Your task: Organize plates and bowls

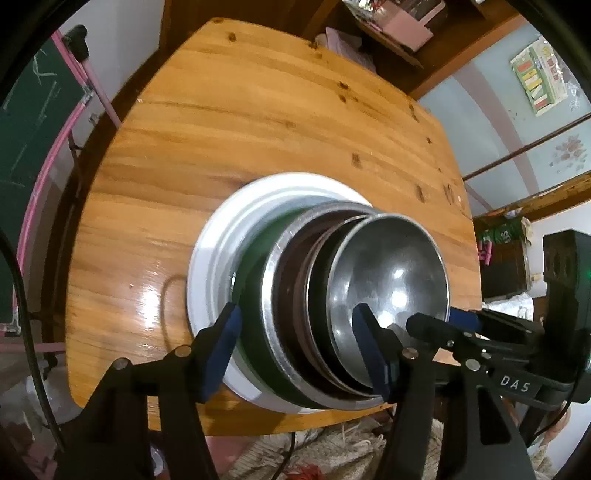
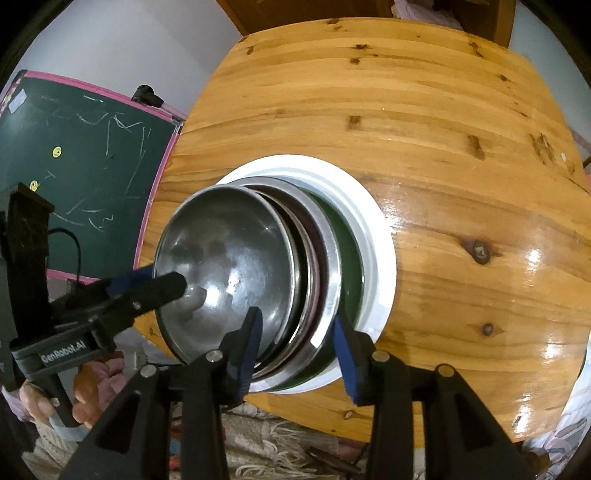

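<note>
A stack of dishes stands on the wooden table [image 1: 258,122] near its front edge: a white plate [image 1: 207,266] at the bottom, a green bowl [image 1: 255,266], steel plates, and a small steel bowl [image 1: 391,269] on top. My left gripper [image 1: 299,350] is open, its fingers straddling the near side of the stack. My right gripper [image 2: 299,350] is open and straddles the stack's near side, seen in the right wrist view with the steel bowl [image 2: 221,266] and white plate [image 2: 380,236]. Each gripper shows in the other's view, with one finger over the top bowl's rim.
A green chalkboard with a pink frame [image 2: 81,155] stands left of the table. Shelves with clutter [image 1: 399,26] are behind it. A fringed rug [image 2: 266,439] lies below the front edge. The table [image 2: 424,129] stretches beyond the stack.
</note>
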Motion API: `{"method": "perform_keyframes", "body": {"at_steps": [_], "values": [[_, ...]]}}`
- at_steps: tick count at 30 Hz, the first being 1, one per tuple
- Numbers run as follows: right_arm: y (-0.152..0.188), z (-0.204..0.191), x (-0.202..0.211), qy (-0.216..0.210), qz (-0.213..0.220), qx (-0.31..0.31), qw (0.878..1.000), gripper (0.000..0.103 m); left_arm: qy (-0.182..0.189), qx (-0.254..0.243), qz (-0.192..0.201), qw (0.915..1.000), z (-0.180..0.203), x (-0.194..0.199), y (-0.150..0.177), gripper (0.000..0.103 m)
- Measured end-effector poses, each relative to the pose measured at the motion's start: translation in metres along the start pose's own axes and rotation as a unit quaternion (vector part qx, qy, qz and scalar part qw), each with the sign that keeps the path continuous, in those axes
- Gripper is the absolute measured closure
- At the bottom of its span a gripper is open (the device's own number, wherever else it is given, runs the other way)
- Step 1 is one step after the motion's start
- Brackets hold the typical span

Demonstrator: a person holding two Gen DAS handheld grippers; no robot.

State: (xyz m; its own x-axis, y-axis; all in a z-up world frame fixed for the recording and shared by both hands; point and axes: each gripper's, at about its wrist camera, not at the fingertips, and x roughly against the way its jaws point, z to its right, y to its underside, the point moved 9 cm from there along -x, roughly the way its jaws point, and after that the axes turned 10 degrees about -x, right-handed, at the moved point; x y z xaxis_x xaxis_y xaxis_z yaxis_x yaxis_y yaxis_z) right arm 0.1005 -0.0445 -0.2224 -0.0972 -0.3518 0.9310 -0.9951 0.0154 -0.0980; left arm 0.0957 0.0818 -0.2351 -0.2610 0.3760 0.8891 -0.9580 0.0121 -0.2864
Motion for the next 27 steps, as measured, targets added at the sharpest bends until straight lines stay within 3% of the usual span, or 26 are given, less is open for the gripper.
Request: {"method": "perform_keyframes", "body": {"at_steps": [10,15,27], "values": [[-0.001,0.001,0.038,0.023,0.079,0.010,0.997,0.064,-0.055,-0.047,0.055,0.9959,0.017,0.036,-0.010,0.024],[0.003,0.004,0.063,0.038,0.128,0.015,0.991,0.064,-0.088,-0.076,0.085,0.9896,0.032,0.055,-0.014,0.023],[0.009,0.002,0.115,0.073,0.217,0.019,0.973,0.063,-0.101,-0.108,0.108,0.9830,0.081,0.075,-0.012,0.015]]}}
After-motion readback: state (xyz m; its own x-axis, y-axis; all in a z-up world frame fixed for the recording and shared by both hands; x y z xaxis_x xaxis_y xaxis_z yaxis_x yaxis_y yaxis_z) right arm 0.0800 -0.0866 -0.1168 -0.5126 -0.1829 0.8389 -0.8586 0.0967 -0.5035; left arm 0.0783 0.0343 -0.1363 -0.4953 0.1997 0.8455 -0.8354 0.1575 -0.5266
